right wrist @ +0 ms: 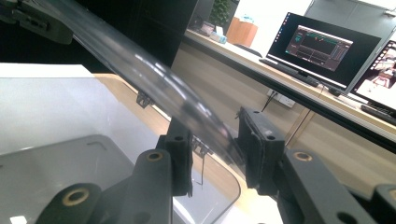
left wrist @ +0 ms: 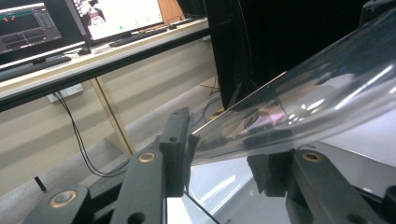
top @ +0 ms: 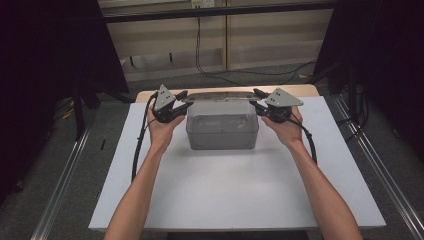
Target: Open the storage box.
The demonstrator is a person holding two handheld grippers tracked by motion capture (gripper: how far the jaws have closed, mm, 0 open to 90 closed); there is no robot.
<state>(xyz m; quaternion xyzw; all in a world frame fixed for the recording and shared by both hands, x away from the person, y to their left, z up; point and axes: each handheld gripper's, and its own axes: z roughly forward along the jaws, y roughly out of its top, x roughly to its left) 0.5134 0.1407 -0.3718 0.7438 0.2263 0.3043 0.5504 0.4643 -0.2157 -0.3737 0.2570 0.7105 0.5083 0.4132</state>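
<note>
White board covers the table (top: 235,195) across the middle of the high view, with grey floor around it and a pale wall panel along the top of the frame. Just above centre stands a clear plastic box (top: 222,131), and a clear lid (top: 220,96) hangs over its far edge, held at both ends. At the left end of the lid, the left gripper (top: 181,98) has its jaws drawn in on the lid's edge; in the left gripper view the lid (left wrist: 299,107) slants from the jaws up to the upper right, its end between the pads. At the right end, the right gripper (top: 259,98) clamps the other end; in the right gripper view the lid (right wrist: 154,79) runs from upper left down between the narrowly set jaws, above the box (right wrist: 93,177).
</note>
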